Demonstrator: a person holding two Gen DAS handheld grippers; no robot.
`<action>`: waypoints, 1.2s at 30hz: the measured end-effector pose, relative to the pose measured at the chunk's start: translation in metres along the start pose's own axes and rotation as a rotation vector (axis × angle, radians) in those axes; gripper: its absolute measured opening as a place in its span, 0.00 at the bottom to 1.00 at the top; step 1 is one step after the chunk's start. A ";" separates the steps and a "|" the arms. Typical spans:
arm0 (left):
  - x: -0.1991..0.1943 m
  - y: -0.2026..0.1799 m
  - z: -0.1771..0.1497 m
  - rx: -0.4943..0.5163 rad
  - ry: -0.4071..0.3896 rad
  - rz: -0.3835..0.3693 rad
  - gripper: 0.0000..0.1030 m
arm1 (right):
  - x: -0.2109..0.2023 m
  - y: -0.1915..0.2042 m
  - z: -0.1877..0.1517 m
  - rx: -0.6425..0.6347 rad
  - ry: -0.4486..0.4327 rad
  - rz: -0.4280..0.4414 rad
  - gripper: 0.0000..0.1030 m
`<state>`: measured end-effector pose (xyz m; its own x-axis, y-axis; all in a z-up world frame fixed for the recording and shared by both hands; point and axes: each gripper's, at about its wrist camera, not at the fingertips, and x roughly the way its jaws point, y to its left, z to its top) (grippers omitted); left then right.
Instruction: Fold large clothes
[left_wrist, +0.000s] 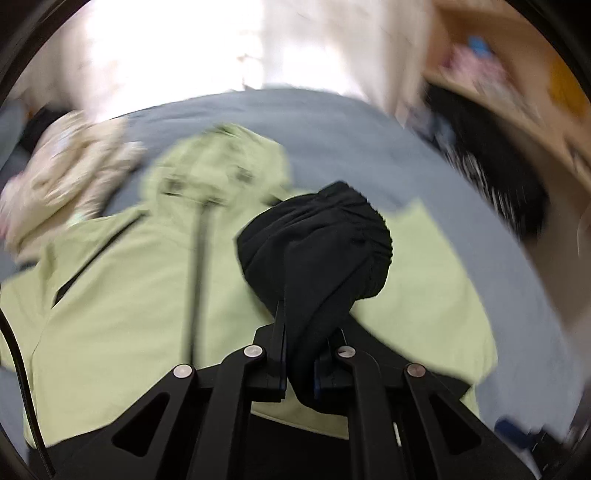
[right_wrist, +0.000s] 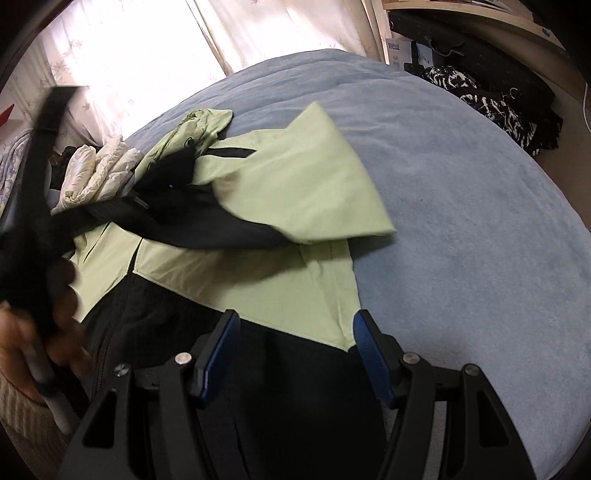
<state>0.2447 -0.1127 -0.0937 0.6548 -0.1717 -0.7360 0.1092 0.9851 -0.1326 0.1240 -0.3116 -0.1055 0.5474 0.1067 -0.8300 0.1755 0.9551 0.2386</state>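
1. Jacket (right_wrist: 295, 177), pale green with black panels and a black front zip, is spread flat on the blue bed (right_wrist: 461, 192); it serves as the landmark for every place below.
2. To the left of the jacket's hood, a cream quilted garment (right_wrist: 99, 170) is seen lying on the bed, its edge just beside the hood.
3. Over the left part of the jacket, the left gripper (left_wrist: 303, 354) is held by a hand (right_wrist: 22, 332) that shows blurred at the left edge of the right wrist view.
4. The left jaws are pressed together on the black cuff (left_wrist: 317, 240) of a sleeve, and the gathered cuff is bunched up above the jacket's chest.
5. Across the middle of the jacket, the held sleeve (right_wrist: 306, 192) is seen lifted and folded inward, green on top with a black underside.
6. Above the jacket's lower black hem, the right gripper (right_wrist: 291, 350) is held with its jaws spread; nothing is pinched between the blue pads (right_wrist: 218, 354).
7. To the right of the jacket, bare blue bedding is seen, and beyond it a black-and-white patterned cloth (right_wrist: 491, 103) lies at the bed's far edge.
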 end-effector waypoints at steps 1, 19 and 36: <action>0.000 0.015 0.002 -0.040 -0.005 0.016 0.11 | 0.000 0.001 0.000 -0.003 0.000 -0.001 0.62; 0.048 0.196 -0.017 -0.417 0.276 -0.122 0.61 | 0.000 0.025 0.068 -0.040 -0.025 0.065 0.62; 0.081 0.194 0.019 -0.210 0.265 -0.120 0.10 | 0.163 -0.045 0.178 0.207 0.174 0.105 0.35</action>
<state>0.3335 0.0645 -0.1664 0.4270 -0.3085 -0.8500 -0.0006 0.9399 -0.3414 0.3507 -0.3866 -0.1616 0.4262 0.2648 -0.8650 0.2985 0.8615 0.4108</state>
